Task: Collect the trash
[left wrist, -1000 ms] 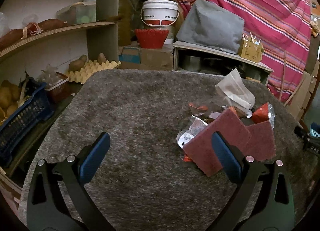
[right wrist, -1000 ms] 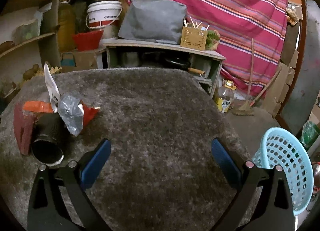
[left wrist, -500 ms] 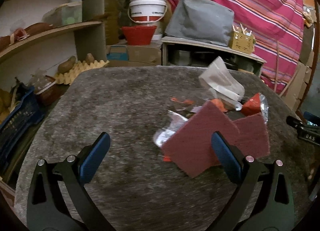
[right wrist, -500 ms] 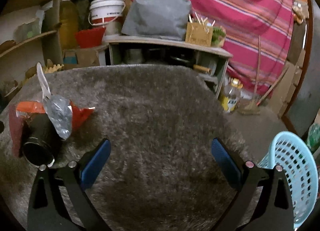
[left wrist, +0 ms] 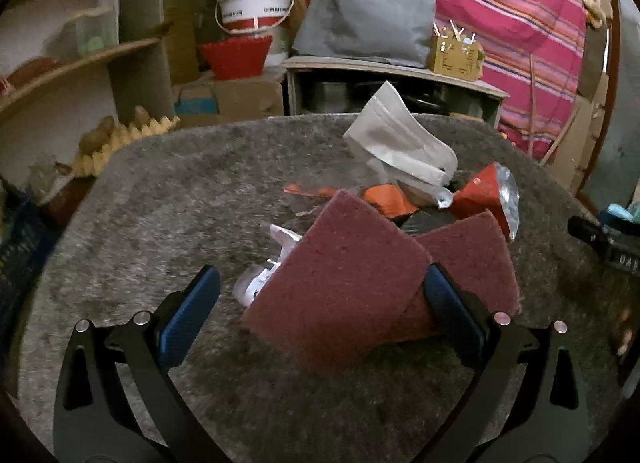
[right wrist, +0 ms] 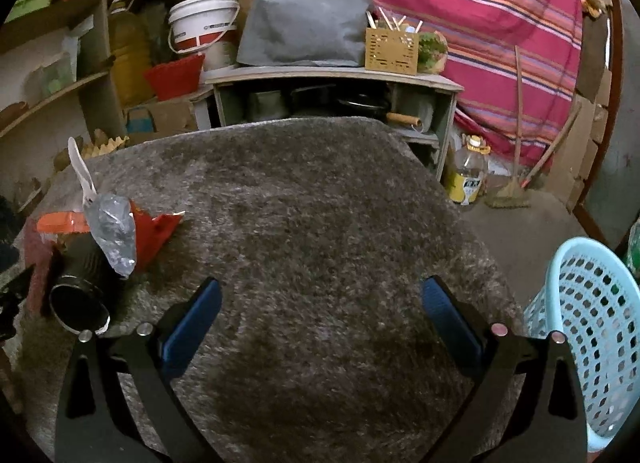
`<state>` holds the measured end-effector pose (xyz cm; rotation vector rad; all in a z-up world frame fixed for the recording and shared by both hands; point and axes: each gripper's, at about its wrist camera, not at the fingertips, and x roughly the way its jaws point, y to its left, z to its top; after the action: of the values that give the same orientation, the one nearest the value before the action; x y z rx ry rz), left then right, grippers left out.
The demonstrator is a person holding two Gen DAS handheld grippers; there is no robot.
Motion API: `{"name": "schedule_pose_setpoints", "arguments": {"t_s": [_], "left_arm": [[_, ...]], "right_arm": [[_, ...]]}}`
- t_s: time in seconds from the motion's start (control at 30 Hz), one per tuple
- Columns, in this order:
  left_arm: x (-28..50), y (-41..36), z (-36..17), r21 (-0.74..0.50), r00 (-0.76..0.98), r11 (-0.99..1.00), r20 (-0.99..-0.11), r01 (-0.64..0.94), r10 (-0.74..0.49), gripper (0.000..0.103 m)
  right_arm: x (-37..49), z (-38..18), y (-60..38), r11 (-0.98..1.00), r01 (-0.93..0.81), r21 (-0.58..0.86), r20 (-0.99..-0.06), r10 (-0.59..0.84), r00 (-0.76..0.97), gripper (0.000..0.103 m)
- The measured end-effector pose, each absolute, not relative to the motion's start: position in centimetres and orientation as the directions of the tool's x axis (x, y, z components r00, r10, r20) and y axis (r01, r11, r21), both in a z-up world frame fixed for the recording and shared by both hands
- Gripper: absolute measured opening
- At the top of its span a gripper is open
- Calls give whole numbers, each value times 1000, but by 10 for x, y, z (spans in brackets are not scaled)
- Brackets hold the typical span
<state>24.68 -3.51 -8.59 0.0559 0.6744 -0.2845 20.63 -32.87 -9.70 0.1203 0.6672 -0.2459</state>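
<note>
On the tabletop (right wrist: pixel 320 199), the trash pile (right wrist: pixel 100 239) lies at nine o'clock in the right wrist view, a cup (right wrist: pixel 82 287) on its side at its near edge. The basket (right wrist: pixel 592 335) stands off the tabletop at four o'clock.

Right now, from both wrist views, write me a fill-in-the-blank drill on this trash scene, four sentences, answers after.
1. The nearest scouring pad sits between the fingers of the ____ gripper.
2. Both grippers stand ____, the right gripper holding nothing.
3. The basket beside the table is light ____.
4. The cup lies on its ____.

Answers: left; open; blue; side
</note>
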Motion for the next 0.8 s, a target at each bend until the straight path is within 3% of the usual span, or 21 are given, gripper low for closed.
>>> {"name": "schedule_pose_setpoints", "arguments": {"t_s": [0.3, 0.47, 0.8], "left_arm": [[270, -15, -98, -142, 678, 957, -680, 253, -280, 99], [261, -12, -98, -79, 675, 968, -703, 237, -222, 98], [254, 4, -109, -82, 637, 975, -745, 206, -197, 98]], "right_arm": [[205, -93, -323, 971, 240, 24, -617, -175, 768, 98], [206, -90, -318, 973, 232, 20, -612, -172, 772, 98], [205, -87, -297, 982, 186, 15, -602, -140, 786, 98]]}}
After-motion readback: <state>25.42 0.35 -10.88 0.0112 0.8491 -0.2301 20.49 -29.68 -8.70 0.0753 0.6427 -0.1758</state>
